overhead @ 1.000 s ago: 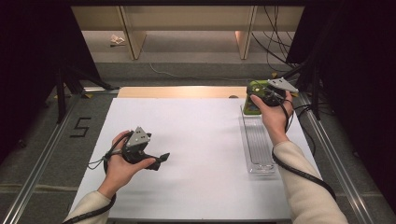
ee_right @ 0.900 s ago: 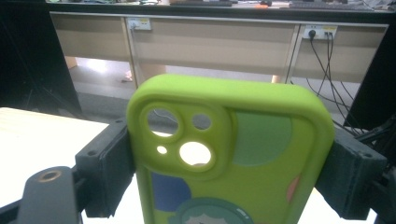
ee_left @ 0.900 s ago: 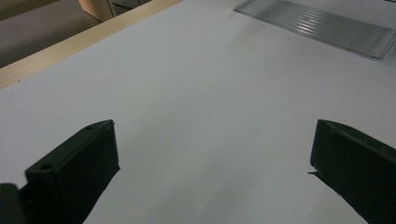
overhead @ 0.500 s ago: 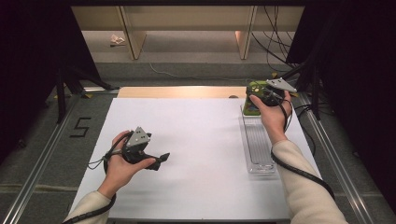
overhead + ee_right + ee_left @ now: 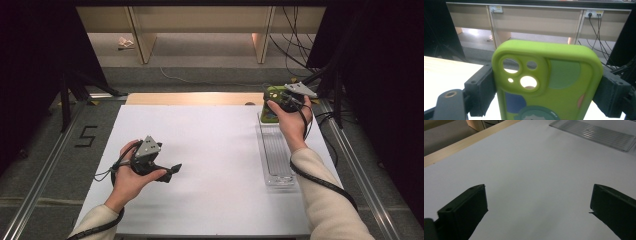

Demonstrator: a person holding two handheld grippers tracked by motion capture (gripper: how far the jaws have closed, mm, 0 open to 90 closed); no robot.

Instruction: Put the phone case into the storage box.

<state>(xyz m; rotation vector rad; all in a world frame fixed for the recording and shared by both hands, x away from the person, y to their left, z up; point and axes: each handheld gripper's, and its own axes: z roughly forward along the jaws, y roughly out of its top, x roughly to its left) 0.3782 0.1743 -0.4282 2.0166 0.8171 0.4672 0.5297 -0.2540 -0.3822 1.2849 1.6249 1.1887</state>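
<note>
Right claw is clamped on a lime-green phone case, jaws pressing its two long edges, case upright with the camera cutout at top. High view puts that claw at the far right of the bench, over the far end of a clear ribbed tray. Left claw sits at near left, jaws apart with nothing between them, just white bench ahead and the tray off at far right. My read: pickup is done, case is lifted and secure. Placement is left, and I can't tell whether the tray or elsewhere is the target. Left claw is not yet involved.
</note>
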